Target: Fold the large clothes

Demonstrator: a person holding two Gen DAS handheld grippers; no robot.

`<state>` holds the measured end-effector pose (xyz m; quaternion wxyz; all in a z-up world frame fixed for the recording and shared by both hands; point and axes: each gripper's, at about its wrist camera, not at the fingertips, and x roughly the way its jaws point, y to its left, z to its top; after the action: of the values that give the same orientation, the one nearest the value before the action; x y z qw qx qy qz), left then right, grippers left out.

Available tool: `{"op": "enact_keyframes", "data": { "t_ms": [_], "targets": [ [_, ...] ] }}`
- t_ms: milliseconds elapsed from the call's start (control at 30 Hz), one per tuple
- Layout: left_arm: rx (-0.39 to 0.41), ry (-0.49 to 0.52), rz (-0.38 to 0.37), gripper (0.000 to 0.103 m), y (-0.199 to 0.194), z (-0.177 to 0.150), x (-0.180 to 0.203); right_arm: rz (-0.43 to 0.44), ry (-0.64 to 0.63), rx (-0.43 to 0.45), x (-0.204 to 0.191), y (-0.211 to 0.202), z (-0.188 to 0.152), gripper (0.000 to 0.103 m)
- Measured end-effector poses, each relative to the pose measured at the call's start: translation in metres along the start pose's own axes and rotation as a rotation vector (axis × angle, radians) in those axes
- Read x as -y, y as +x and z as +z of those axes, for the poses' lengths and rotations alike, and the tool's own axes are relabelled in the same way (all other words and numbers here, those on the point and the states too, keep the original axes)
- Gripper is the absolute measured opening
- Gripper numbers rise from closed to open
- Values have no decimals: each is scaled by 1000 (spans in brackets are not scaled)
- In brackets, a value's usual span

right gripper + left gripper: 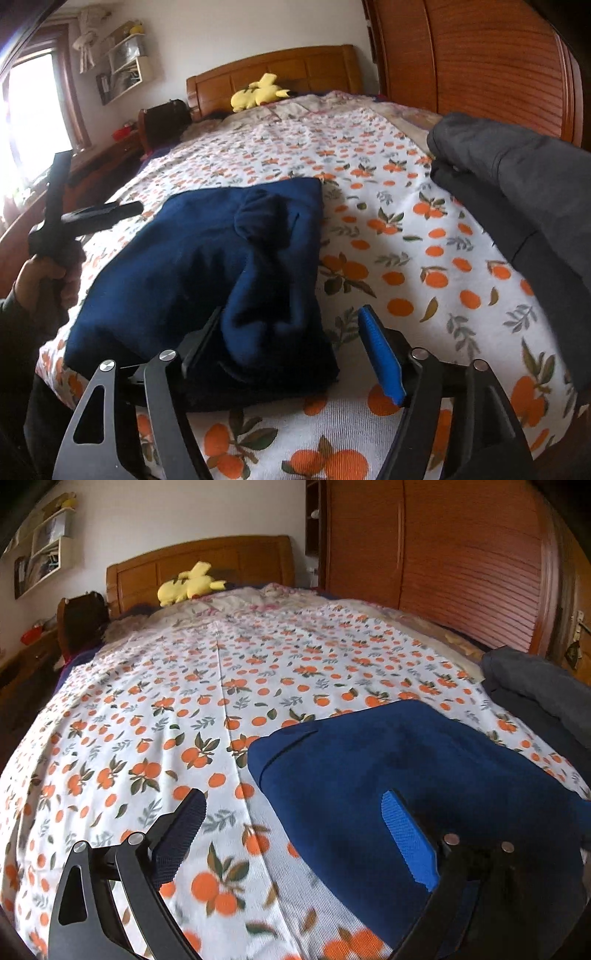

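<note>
On the orange-print bed (pixel 147 709) the blue garment (pixel 207 266) lies folded at 6 o'clock, both the left gripper (pixel 291 834) and right gripper (pixel 291 347) spread and holding nothing, so next probably comes the gray garment (pixel 517 177) at 2 o'clock.

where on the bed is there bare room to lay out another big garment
The widest bare stretch of bedspread runs from the blue garment up to the yellow plush and the bedding by the headboard. A narrower strip lies between the blue garment and the grey clothes. The near right is crowded: both garments sit there.
</note>
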<state>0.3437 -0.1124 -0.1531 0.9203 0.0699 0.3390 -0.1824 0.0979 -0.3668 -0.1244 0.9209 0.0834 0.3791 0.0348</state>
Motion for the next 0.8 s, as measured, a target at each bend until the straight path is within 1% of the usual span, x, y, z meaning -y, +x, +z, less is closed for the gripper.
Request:
{"op": "enact_keyframes", "data": {
  "t_ms": [133, 233, 300, 367, 433, 467, 533, 600, 633, 667, 733, 767, 800],
  "targets": [
    [-46, -29, -8, 96, 30, 10, -11, 20, 6, -18, 2, 8, -4, 70],
    [-73, -52, -13, 93, 48, 15, -20, 32, 6, -27, 1, 13, -6, 70],
    [-99, -71, -14, 91, 60, 15, -26, 37, 6, -30, 1, 15, -6, 70],
    [-128, -102, -31, 91, 73, 13, -32, 39, 1, -31, -1, 16, -6, 70],
    [-137, -121, -46, 91, 81, 12, -36, 43, -5, -33, -2, 18, -7, 70],
    [-140, -131, -58, 90, 84, 11, -38, 44, -6, -33, -2, 19, -7, 70],
    [-152, -149, -87, 83, 89, 8, -38, 52, -7, -35, -3, 20, -7, 70],
    [-159, -161, -108, 74, 91, 7, -37, 60, -7, -35, -4, 20, -8, 67],
    [-160, -164, -116, 71, 92, 7, -35, 66, -8, -35, -5, 20, -8, 63],
    [-163, -165, -127, 66, 93, 7, -34, 76, -6, -36, -6, 20, -8, 57],
    [-166, -156, -122, 63, 92, 8, -30, 94, -6, -40, -7, 21, -9, 53],
    [-170, -149, -117, 62, 93, 8, -28, 98, -9, -39, -7, 20, -9, 47],
    [-172, -144, -117, 58, 93, 9, -27, 110, -10, -41, -8, 20, -9, 45]
  ]
}}
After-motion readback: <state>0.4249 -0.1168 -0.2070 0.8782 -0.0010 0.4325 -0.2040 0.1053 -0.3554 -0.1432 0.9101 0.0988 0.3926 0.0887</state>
